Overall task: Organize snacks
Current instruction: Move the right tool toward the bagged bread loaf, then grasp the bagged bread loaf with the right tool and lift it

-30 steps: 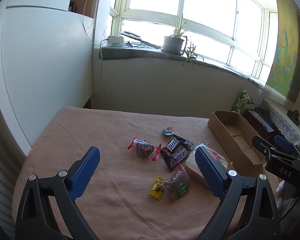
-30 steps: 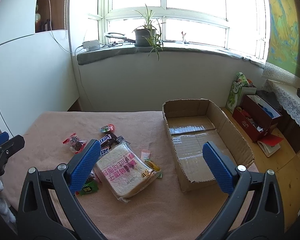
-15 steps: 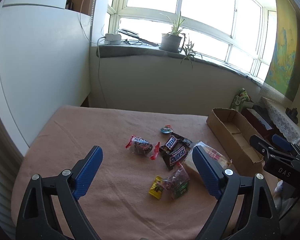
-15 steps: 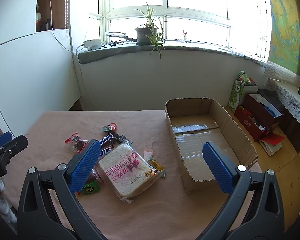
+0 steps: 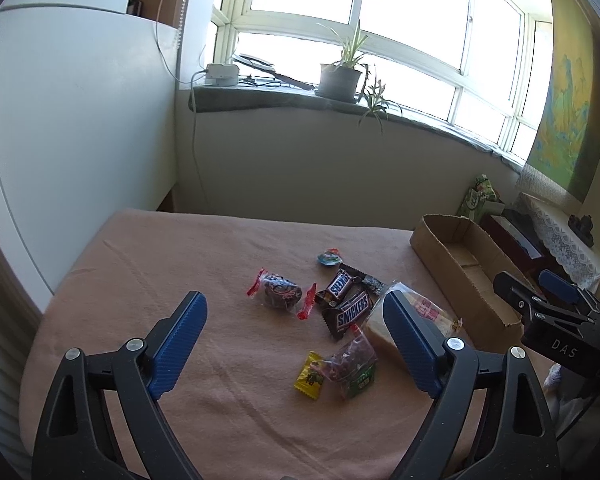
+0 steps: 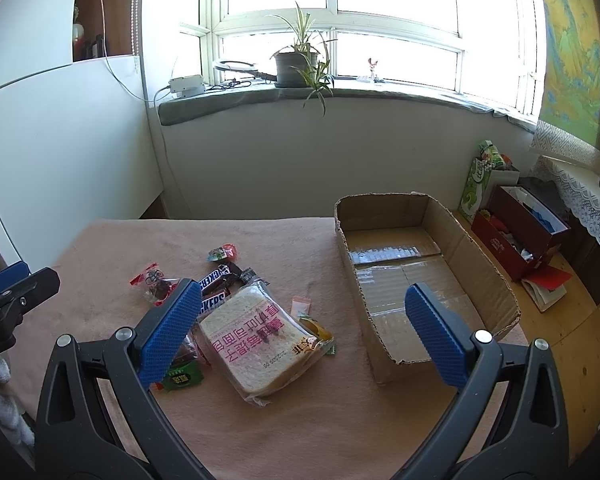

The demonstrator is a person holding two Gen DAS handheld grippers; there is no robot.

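Tabletop [image 6: 100, 248] — snacks [image 6: 256, 336] beyond parted jaws

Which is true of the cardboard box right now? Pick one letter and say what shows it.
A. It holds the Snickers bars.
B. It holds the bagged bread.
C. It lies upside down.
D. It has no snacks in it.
D: the cardboard box sits open side up with only its taped bottom showing, while the bagged bread and Snickers bars lie outside it on the pink cloth.
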